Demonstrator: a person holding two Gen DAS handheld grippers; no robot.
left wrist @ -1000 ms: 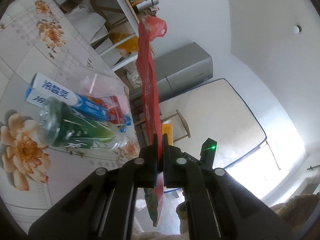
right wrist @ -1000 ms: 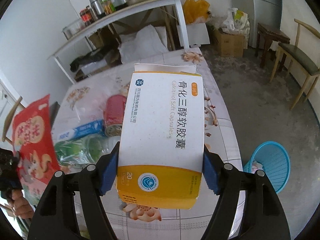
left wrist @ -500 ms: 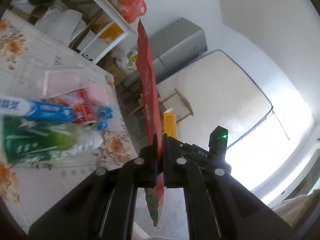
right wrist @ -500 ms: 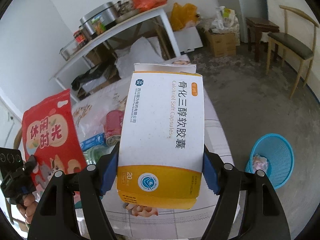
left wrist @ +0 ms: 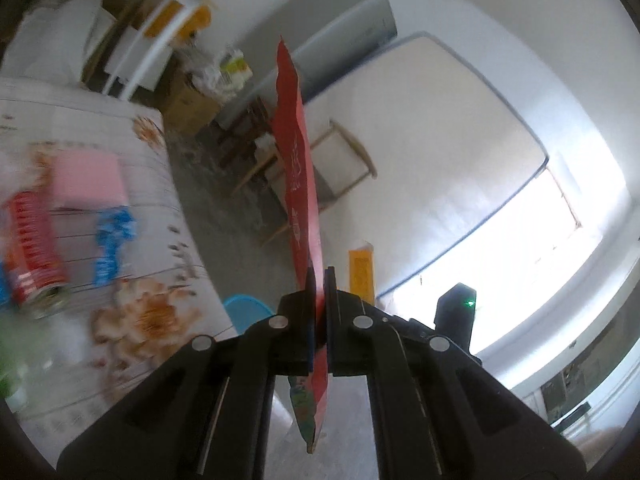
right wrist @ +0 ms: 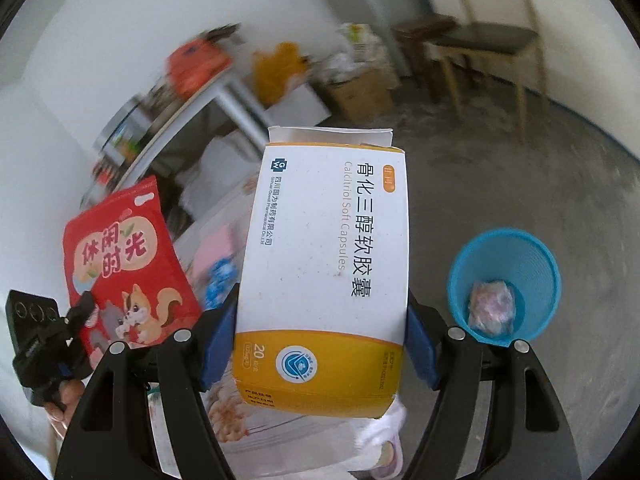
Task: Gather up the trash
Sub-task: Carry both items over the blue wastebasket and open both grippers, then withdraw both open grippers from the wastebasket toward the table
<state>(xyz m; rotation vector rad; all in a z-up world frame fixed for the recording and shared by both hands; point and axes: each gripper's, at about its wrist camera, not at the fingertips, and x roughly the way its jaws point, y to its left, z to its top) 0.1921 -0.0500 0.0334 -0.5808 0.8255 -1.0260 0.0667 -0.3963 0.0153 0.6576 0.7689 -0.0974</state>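
Left gripper (left wrist: 319,312): jaws pinched tight on a flat red snack pouch (left wrist: 298,168), edge-on in the left wrist view, held upright beyond the table (left wrist: 160,184) edge. Right gripper (right wrist: 320,344): jaws spread wide, blue pads (right wrist: 218,340) pressed on both sides of a white and yellow medicine box (right wrist: 328,264), flap end pointing away. Blue wastebasket (right wrist: 506,284) on the grey floor at right, crumpled wrapper (right wrist: 491,309) inside. On the table, blurred: 1 red can (left wrist: 34,256), blue wrapper (left wrist: 112,242), pink packet (left wrist: 88,180). Wooden chair (right wrist: 488,36) near the far wall.
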